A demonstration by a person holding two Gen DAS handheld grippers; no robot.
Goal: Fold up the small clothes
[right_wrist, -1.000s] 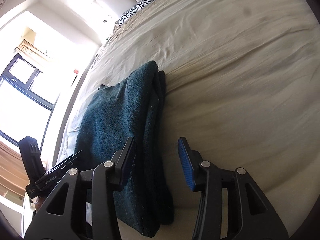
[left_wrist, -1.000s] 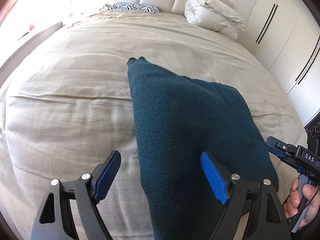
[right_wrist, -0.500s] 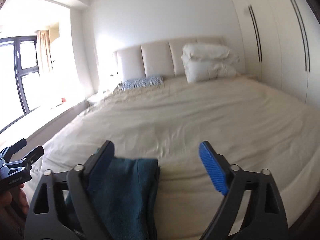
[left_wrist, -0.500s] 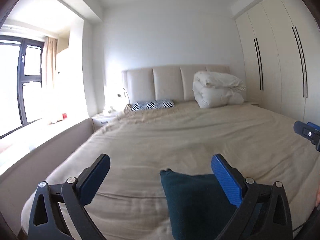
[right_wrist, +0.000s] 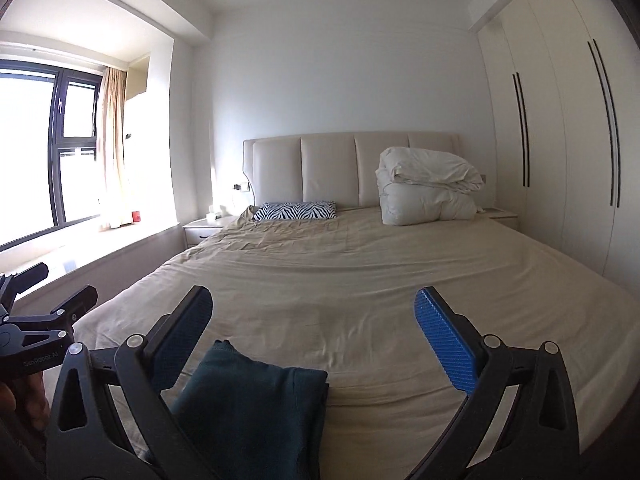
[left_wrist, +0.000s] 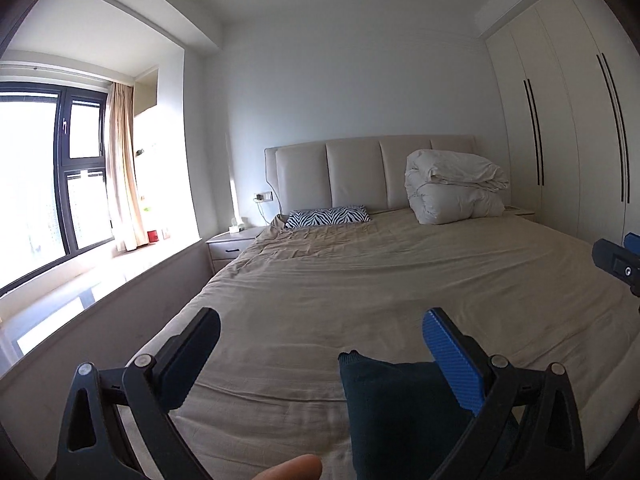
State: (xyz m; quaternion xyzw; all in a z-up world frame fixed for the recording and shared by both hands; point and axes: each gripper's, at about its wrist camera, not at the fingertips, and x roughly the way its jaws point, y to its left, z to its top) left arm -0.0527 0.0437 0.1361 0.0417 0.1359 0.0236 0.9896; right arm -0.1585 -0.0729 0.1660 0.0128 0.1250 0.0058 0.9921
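Observation:
A dark teal knitted garment [left_wrist: 400,412] [right_wrist: 256,408] lies folded on the near end of the beige bed [left_wrist: 380,280] [right_wrist: 360,272]. My left gripper [left_wrist: 320,340] is raised above the bed and open, with nothing between its fingers; the garment lies below, toward its right finger. In the right wrist view my right gripper [right_wrist: 312,328] is also raised and open wide, the garment lying below beside its left finger. Neither gripper touches the cloth. The lower part of the garment is hidden behind the gripper frames.
A zebra-print pillow [left_wrist: 328,216] and a rolled white duvet [left_wrist: 452,188] rest against the headboard. White wardrobes [left_wrist: 572,140] line the right wall. A window ledge [left_wrist: 80,276] and nightstand [left_wrist: 232,244] flank the bed's left. A fingertip [left_wrist: 292,468] shows at the bottom.
Both grippers have lifted away from the garment and tilted up from looking down at the bed to looking across the room. The right gripper's jaws opened wide. The garment stays folded on the bed.

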